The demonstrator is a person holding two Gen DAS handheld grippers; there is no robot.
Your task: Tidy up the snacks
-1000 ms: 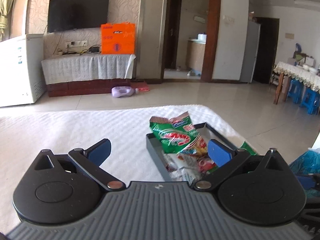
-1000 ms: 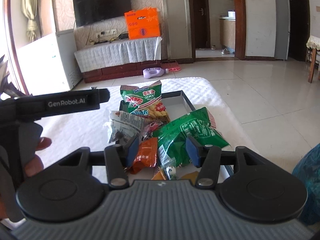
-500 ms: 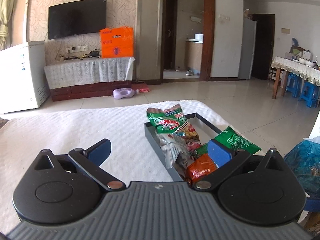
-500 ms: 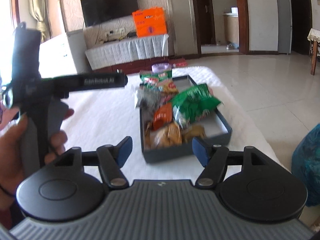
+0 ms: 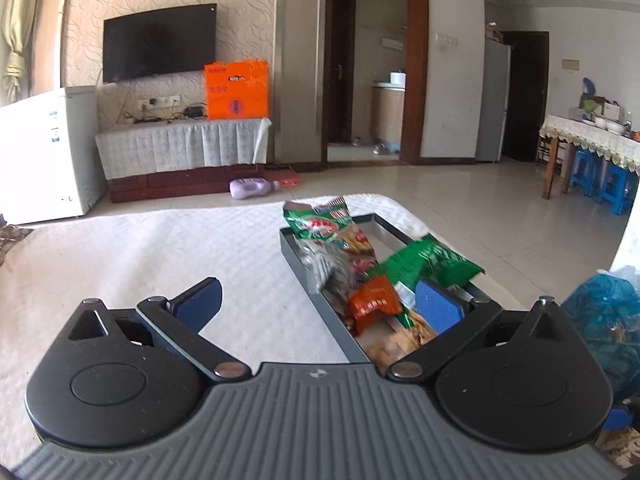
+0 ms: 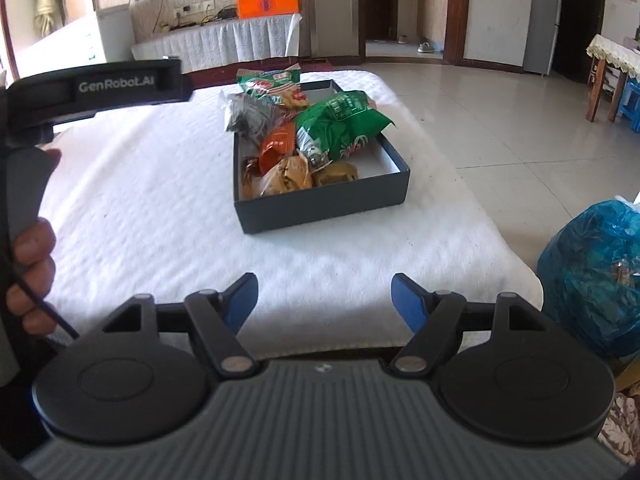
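Observation:
A dark grey box (image 6: 324, 204) sits on the white-covered table (image 6: 160, 200), filled with several snack packets: green bags (image 6: 344, 124), an orange packet (image 6: 278, 144) and brown pastries (image 6: 288, 176). The box also shows in the left wrist view (image 5: 308, 276), with green bags (image 5: 428, 264) and the orange packet (image 5: 372, 304) inside. My left gripper (image 5: 320, 304) is open and empty, just left of the box's near end. My right gripper (image 6: 324, 304) is open and empty, well back from the box near the table's front edge.
The left gripper's handle and the hand holding it (image 6: 32, 216) show at the left of the right wrist view. A blue plastic bag (image 6: 592, 280) sits off the table's right edge. A TV stand (image 5: 184, 148), a white freezer (image 5: 44, 152) and tiled floor lie beyond.
My right gripper has pulled back from over the box and opened wider. My left gripper has drawn back slightly, so more of the box shows.

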